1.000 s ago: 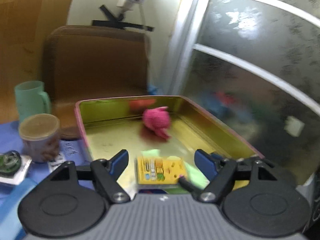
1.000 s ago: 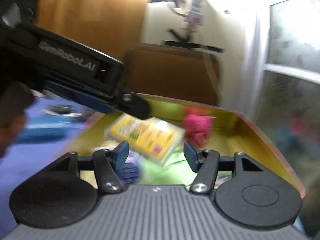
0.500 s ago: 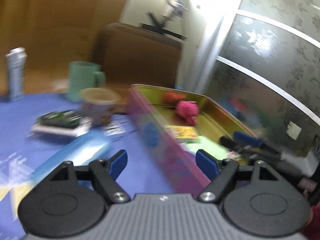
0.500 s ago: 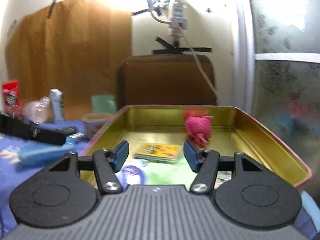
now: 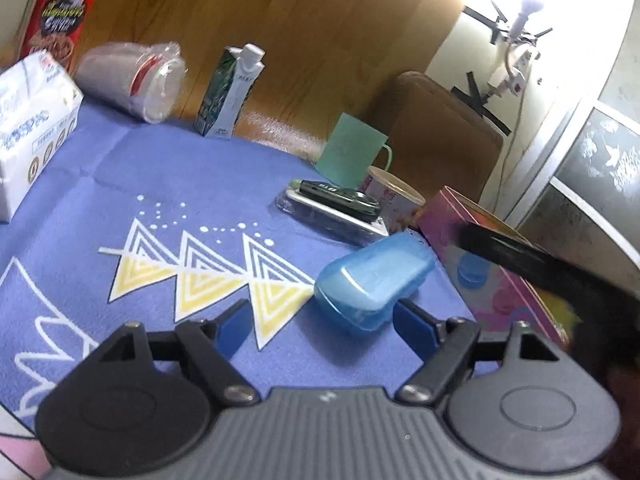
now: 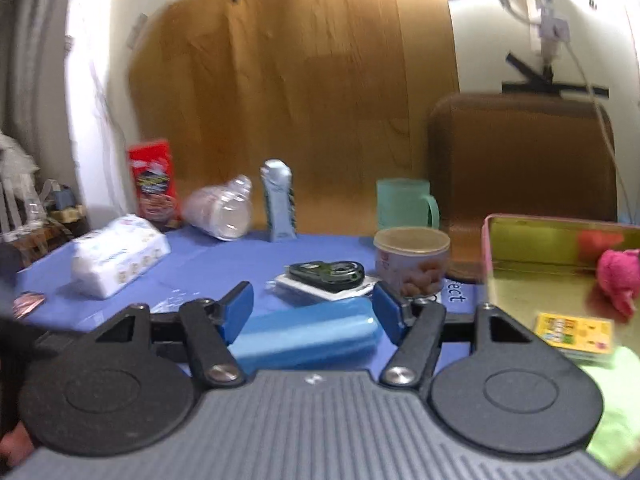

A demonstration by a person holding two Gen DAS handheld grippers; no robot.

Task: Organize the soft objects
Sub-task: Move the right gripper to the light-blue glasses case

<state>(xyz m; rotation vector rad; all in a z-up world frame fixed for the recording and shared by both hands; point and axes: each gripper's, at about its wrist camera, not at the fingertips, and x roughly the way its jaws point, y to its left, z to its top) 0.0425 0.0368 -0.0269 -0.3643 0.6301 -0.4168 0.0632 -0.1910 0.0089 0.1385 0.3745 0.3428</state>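
Your left gripper (image 5: 322, 326) and right gripper (image 6: 312, 312): jaws apart, opening wider, nothing pinched, both w/ the blue case (image 5: 374, 280) just ahead on the cloth (image 5: 192, 184).

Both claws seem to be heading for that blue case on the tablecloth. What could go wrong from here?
Both the left gripper and the right gripper point at the blue case, jaws opening and empty, so they might collide. The case looks smooth and rounded, so it could slip from the pads. A careless sweep might also knock the snack cup or the packaged gadget just behind it.
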